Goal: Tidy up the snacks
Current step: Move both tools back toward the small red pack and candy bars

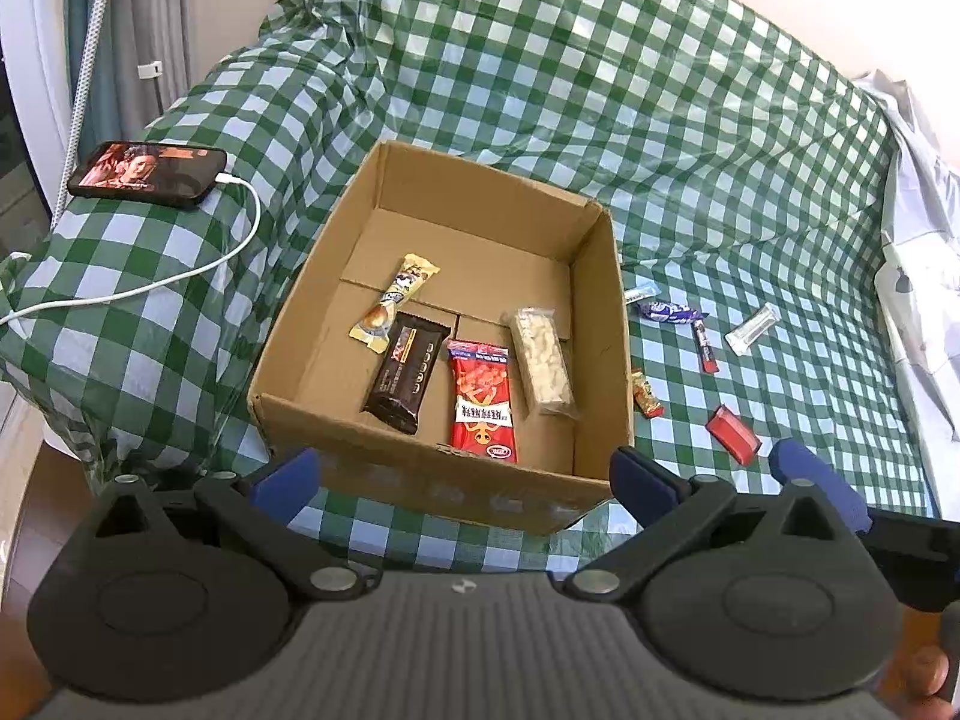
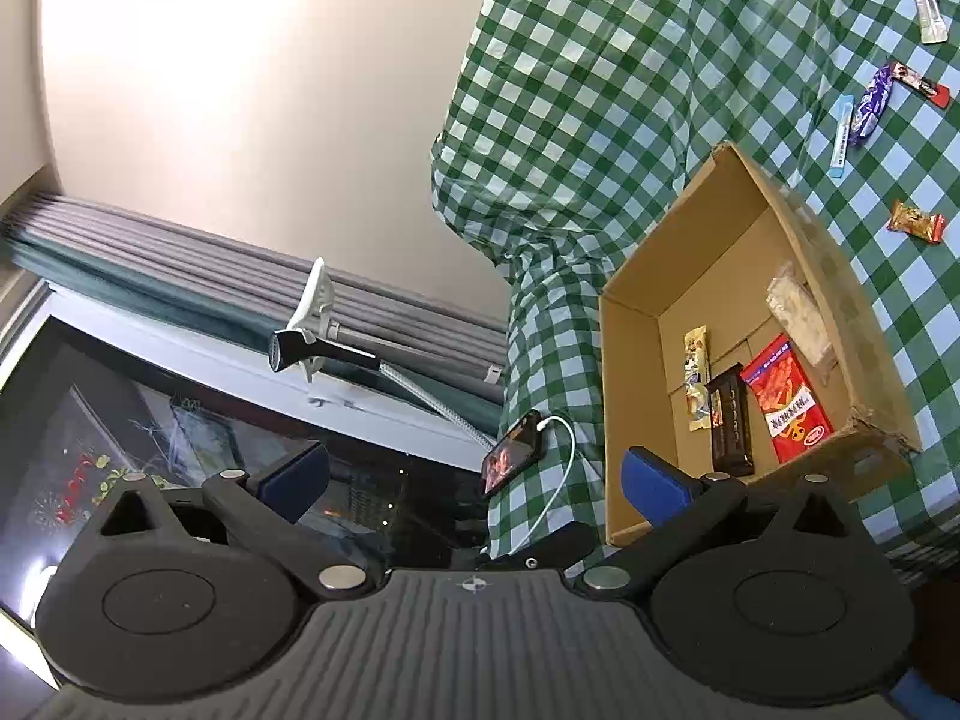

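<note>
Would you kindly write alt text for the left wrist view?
An open cardboard box on a green checked cloth holds four wrapped snacks, with six more scattered on the cloth to its right. The left gripper hovers at the near wall, jaws open and empty. A charging phone lies far left.

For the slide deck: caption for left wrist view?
Open left claw faces cardboard box holding four snacks.

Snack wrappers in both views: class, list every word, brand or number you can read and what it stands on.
None can be quoted with certainty.
Red packet: white band of characters, blurred.
Dark brown bar: printing too small.
Yellow bar: unreadable.
Purple candy: white lettering, blurred.
Phone: picture, no legible text.
</note>
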